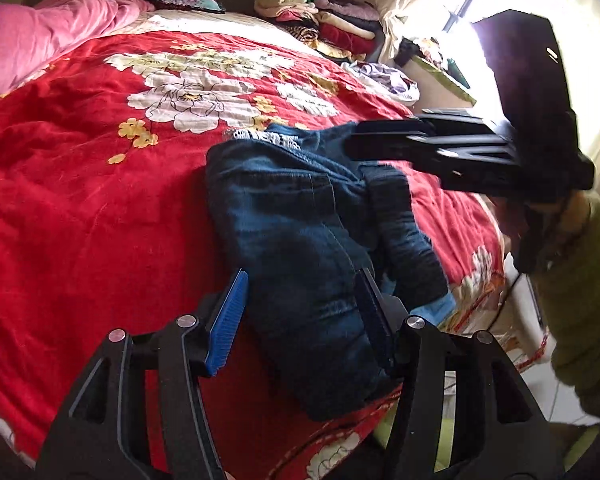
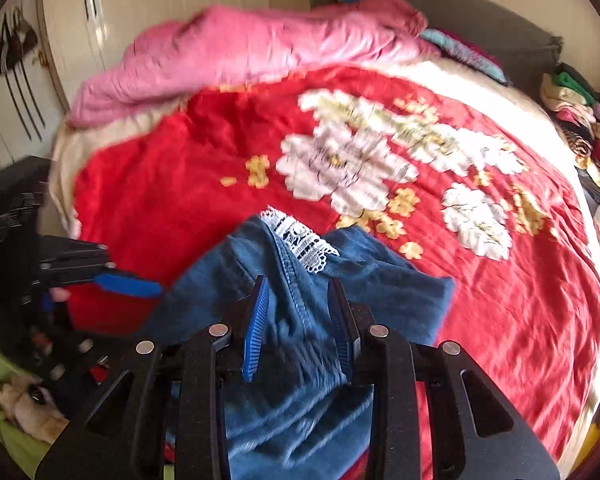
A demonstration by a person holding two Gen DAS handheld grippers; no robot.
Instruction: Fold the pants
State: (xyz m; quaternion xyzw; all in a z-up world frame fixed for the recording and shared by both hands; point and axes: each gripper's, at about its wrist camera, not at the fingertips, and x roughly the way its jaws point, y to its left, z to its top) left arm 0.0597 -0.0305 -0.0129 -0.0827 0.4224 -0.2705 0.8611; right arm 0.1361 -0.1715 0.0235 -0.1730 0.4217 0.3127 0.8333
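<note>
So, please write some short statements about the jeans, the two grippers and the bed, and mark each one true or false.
1. The jeans lie on a red floral blanket. True.
2. The left gripper is shut tight, its pads touching. False: its jaws stand apart, with denim between them.
3. White lace trim shows at the far end of the jeans. True.
4. The right gripper hangs over bare blanket, away from the jeans. False: it is over the denim, jaws apart.
5. A pink quilt is bunched at the far side of the bed. True.
6. The stack of folded clothes sits on the floor. False: it is at the bed's far corner.
</note>
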